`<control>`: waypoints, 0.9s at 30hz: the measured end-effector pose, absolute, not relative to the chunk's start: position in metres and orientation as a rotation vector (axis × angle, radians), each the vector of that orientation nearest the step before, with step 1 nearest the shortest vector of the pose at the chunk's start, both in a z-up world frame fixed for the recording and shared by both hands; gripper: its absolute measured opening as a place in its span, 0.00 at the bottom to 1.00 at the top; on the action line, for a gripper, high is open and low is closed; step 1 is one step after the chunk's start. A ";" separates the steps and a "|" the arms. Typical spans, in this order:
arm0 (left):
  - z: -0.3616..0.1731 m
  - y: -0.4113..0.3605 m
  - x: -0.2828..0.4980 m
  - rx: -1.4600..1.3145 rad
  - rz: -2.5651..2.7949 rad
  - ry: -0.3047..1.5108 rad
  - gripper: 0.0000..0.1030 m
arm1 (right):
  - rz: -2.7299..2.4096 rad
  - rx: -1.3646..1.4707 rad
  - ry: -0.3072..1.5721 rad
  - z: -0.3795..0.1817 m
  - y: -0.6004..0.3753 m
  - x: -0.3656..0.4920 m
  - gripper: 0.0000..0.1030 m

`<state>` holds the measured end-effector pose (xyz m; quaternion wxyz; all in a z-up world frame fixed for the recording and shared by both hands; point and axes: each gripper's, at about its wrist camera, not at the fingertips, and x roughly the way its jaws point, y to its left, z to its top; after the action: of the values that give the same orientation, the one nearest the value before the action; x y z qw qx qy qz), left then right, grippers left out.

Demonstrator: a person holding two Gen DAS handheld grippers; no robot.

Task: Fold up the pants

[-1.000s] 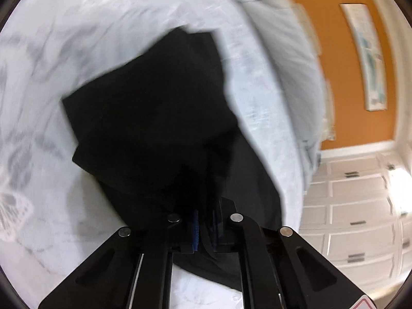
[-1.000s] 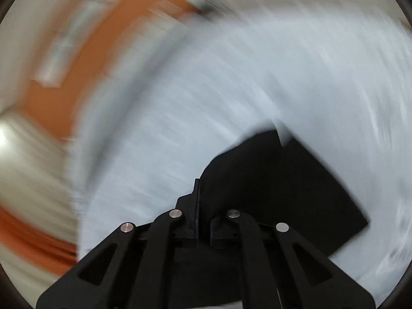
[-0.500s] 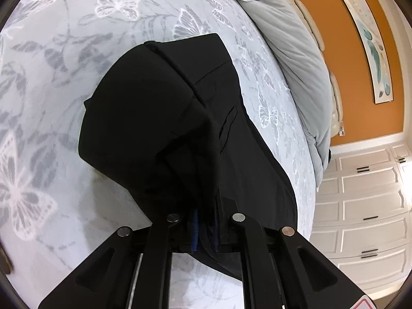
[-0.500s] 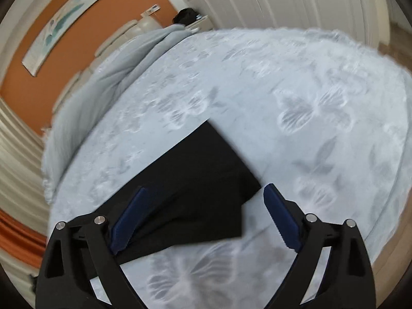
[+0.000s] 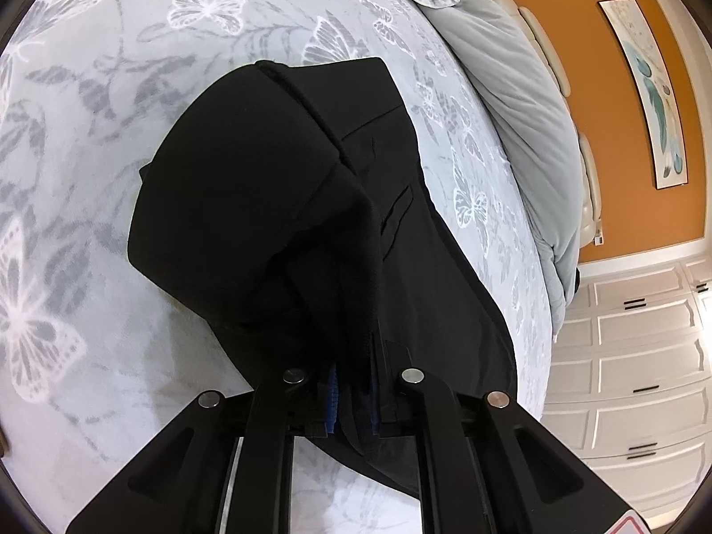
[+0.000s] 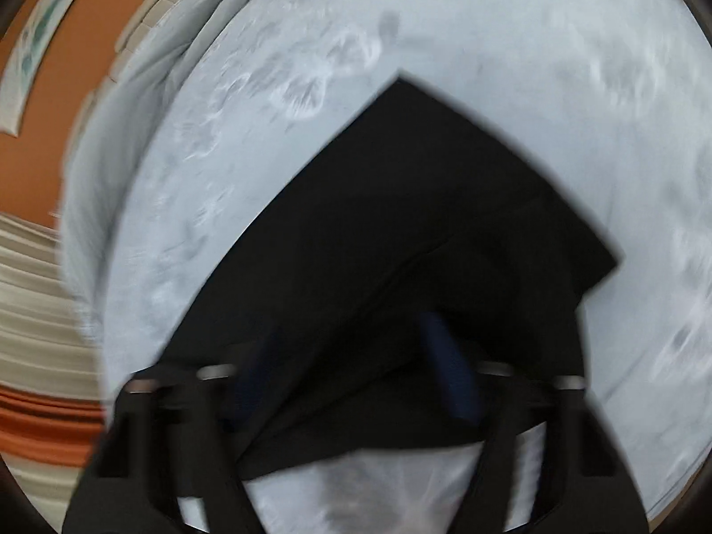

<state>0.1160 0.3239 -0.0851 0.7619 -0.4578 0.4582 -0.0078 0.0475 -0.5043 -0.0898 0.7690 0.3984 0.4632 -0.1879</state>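
Note:
Black pants [image 5: 267, 204] lie partly folded on a pale bedspread printed with butterflies [image 5: 89, 89]. My left gripper [image 5: 353, 400] is shut on a bunched edge of the pants and holds it just above the bed, the cloth draping forward over the lower layer. In the right wrist view, which is blurred, the pants [image 6: 422, 231] fill the middle. My right gripper [image 6: 356, 382] is open, its blue pads apart on either side of the cloth, low over the pants' near edge.
A grey duvet [image 5: 525, 111] is bunched along the bed's far side below an orange wall with a picture [image 5: 654, 71]. White drawers [image 5: 632, 378] stand beyond the bed's edge at the right. Pale curtains [image 6: 31, 289] show at the left of the right wrist view.
My right gripper let go of the pants, opened wide, then moved down close over the cloth and narrowed somewhat. My left gripper stayed shut on the pants and steadied over the bed.

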 end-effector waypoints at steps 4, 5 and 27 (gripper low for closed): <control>-0.085 0.328 0.116 -0.999 -0.031 0.991 0.07 | -0.248 0.892 0.671 -0.026 -0.503 0.037 0.01; -0.084 0.329 0.116 -1.005 -0.044 0.984 0.07 | -0.186 0.865 0.563 0.001 -0.500 0.026 0.01; -0.074 0.323 0.112 -0.978 -0.065 0.933 0.05 | -0.297 0.836 0.785 -0.070 -0.535 0.018 0.01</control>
<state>0.1122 0.3230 -0.0743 0.7798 -0.4523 0.4318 -0.0301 0.0183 -0.5345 -0.0699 0.8297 0.3938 0.3699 -0.1400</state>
